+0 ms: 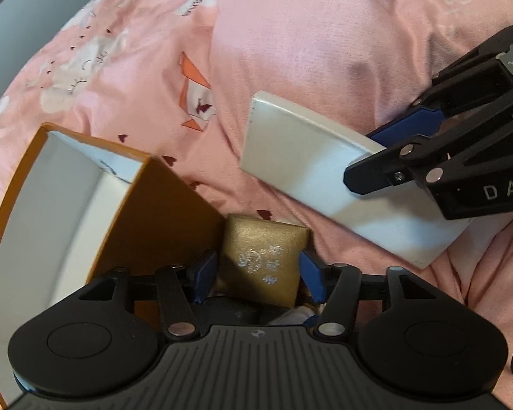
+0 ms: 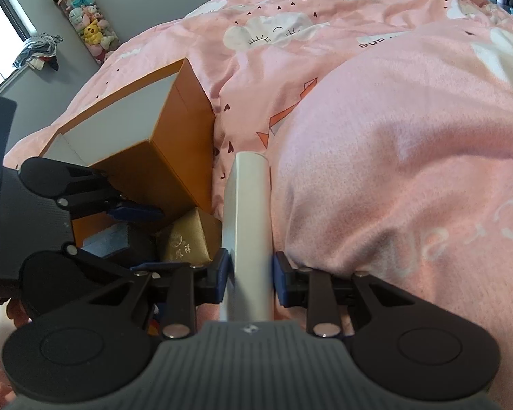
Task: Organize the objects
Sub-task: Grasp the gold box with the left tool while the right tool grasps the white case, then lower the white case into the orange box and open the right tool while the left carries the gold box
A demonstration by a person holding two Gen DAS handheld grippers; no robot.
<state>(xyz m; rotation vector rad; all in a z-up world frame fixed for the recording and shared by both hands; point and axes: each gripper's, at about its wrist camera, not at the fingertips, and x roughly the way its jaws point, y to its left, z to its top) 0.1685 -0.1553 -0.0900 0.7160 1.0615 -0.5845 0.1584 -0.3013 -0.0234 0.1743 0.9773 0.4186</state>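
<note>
A small gold box [image 1: 265, 259] with a silver emblem sits between the blue pads of my left gripper [image 1: 258, 273], which is shut on it beside an open orange box [image 1: 160, 212] with a white inside. My right gripper [image 2: 251, 273] is shut on a flat white box [image 2: 249, 218], held edge-up over the pink bedding. In the left wrist view the white box [image 1: 307, 167] and the right gripper [image 1: 379, 157] are at the right. In the right wrist view the gold box [image 2: 188, 235], the orange box [image 2: 164, 157] and the left gripper [image 2: 143, 235] are at the left.
A pink patterned duvet [image 2: 393, 136] covers the bed, bulging high on the right. A grey wall, a window and a tube of plush toys [image 2: 85, 24] stand beyond the bed at the far left. A dark object [image 2: 119, 242] lies under the left gripper.
</note>
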